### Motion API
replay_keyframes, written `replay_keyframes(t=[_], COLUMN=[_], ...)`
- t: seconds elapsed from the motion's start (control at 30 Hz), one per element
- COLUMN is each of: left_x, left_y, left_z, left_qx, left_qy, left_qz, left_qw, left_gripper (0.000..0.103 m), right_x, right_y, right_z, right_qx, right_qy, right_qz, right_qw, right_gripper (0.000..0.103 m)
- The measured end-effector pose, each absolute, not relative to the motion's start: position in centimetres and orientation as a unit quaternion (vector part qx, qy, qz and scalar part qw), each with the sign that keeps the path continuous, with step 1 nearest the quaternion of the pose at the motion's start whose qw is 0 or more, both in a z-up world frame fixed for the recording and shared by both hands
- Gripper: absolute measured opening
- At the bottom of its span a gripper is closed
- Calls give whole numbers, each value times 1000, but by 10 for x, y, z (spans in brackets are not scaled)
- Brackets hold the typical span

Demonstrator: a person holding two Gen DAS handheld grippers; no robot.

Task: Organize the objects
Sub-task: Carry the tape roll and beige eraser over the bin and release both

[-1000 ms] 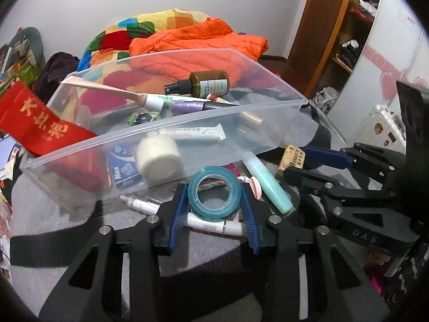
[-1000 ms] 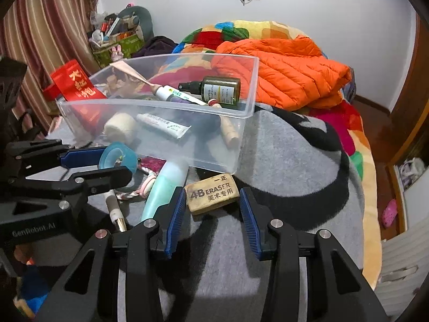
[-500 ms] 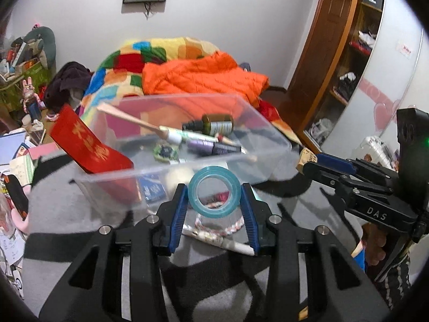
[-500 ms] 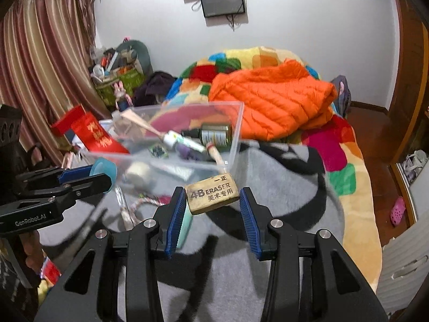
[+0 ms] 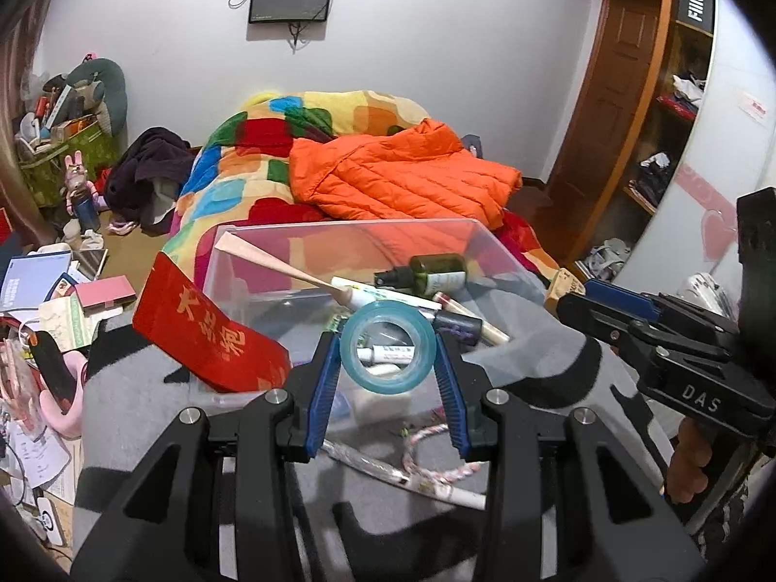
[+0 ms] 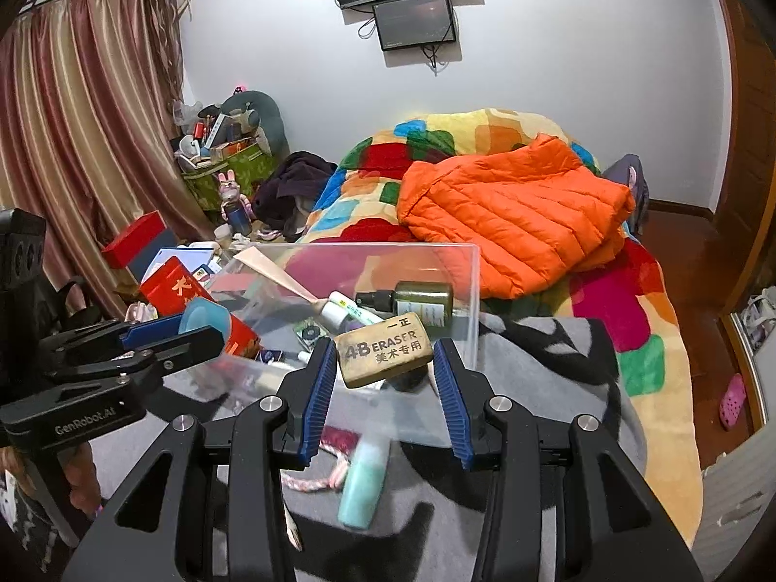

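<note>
Two tongs, each held in one of our hands, are raised side by side over a grey and black fleece blanket (image 5: 136, 417). We hold in the left tongs (image 5: 388, 363) a translucent teal tape roll (image 5: 388, 347), a ring standing on edge and pinched across its width by the ribbed blue pads. In the right tongs (image 6: 385, 363) we hold a tan, scuffed rectangular eraser (image 6: 383, 350), gripped at its two short ends and printed "4B ERASER" with Chinese characters beneath.

Just beyond both tongs stands a clear, thin-walled plastic bin (image 5: 252, 262). It contains a dark green glass spray bottle (image 5: 431, 274) with a pale label, a tapered wooden handle (image 5: 271, 264), white tubes and a red envelope (image 5: 208, 332) with gold characters leaning on its left wall. Below the right tongs, on the blanket, lie a smooth mint-green tube (image 6: 363, 485) and a pink and white twisted rope (image 6: 315, 477).

Far beyond the bin, a quilted orange jacket (image 6: 509, 218) lies on a multicoloured patchwork quilt (image 6: 436, 136). The left tongs' body reads "GenRobot.AI"; the right's reads "DAS".
</note>
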State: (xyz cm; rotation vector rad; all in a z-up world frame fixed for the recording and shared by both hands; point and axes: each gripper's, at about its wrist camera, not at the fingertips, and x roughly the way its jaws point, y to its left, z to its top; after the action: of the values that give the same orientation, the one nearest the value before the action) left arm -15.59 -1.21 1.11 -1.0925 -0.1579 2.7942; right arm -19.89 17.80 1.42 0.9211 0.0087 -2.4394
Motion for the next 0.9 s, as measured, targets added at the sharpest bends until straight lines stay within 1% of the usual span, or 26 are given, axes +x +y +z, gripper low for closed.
replay_keyframes(t=[0.37, 0.7, 0.8, 0.9], left_x=[-196, -198, -191, -183], left_y=[-19, -9, -6, -5], left_z=[-14, -20, -14, -6], left_qx=[-393, -400, -392, -383], left_qy=[-62, -51, -42, -45], left_qz=[916, 914, 918, 921], left_qw=[50, 54, 55, 60], left_gripper=[39, 39, 42, 50], right_x=[-230, -231, -229, -222], right_y=[149, 142, 142, 144], right_z=[-13, -19, -16, -10], right_qx=[379, 386, 381, 370], right_qy=[33, 43, 47, 51], right_qz=[-889, -885, -887, -892], right_qw=[253, 258, 257, 254], right_gripper=[38, 39, 40, 43])
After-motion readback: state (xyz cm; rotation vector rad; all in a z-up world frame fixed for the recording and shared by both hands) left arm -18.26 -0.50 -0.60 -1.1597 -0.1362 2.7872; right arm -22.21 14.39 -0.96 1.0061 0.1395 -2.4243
